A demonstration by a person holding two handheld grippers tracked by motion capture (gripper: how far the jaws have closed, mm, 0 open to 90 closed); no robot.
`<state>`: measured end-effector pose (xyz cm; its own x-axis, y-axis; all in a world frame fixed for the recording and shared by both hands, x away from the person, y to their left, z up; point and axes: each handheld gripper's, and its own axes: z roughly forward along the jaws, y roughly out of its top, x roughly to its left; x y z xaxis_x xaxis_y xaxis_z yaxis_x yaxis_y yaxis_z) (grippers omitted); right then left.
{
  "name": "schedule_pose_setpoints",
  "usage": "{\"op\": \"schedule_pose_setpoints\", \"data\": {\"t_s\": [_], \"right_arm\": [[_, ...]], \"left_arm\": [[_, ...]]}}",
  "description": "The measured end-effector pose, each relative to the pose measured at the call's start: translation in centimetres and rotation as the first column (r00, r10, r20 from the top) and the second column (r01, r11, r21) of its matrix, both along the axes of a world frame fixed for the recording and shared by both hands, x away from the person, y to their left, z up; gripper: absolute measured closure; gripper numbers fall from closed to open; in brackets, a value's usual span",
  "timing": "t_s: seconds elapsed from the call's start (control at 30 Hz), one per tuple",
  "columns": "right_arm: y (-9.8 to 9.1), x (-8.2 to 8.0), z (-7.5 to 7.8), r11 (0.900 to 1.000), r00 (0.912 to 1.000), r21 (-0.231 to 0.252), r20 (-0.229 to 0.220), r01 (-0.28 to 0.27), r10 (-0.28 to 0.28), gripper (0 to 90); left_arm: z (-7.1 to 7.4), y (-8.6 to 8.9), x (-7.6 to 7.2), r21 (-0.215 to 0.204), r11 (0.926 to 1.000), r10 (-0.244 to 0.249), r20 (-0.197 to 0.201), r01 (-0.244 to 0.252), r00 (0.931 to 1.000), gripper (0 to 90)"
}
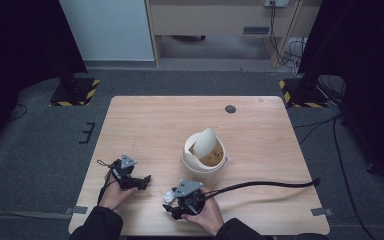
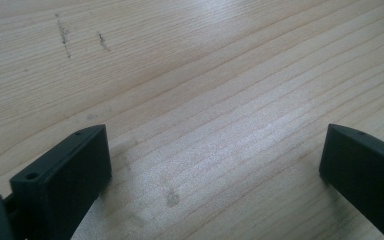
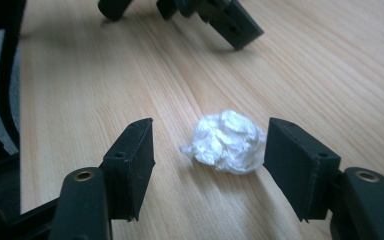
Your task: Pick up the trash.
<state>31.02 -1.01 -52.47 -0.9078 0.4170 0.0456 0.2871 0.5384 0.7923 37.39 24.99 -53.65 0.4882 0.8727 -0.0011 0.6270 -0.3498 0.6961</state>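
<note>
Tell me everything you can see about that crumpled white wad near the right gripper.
The white wad looks like crumpled paper or tissue, balled loosely with sharp creases and a small flap sticking out. It lies on the wooden table between the open fingers of the right gripper, close against one finger, not yet squeezed. In the high view it sits near the table's front edge.

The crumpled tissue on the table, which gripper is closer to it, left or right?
Right. The right gripper has its open jaws on either side of the crumpled tissue. The left gripper rests open on the table, off to the tissue's left.
</note>
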Motion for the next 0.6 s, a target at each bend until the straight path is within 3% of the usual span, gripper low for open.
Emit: {"op": "schedule_pose_setpoints", "data": {"t_s": [0.6], "right_arm": [[0.31, 0.85, -0.49, 0.9980, 0.9997, -0.064, -0.023, -0.002, 0.000, 43.1]], "left_arm": [[0.00, 0.00, 0.00, 0.000, 1.0000, 0.000, 0.000, 0.000, 1.0000, 0.0]]}}
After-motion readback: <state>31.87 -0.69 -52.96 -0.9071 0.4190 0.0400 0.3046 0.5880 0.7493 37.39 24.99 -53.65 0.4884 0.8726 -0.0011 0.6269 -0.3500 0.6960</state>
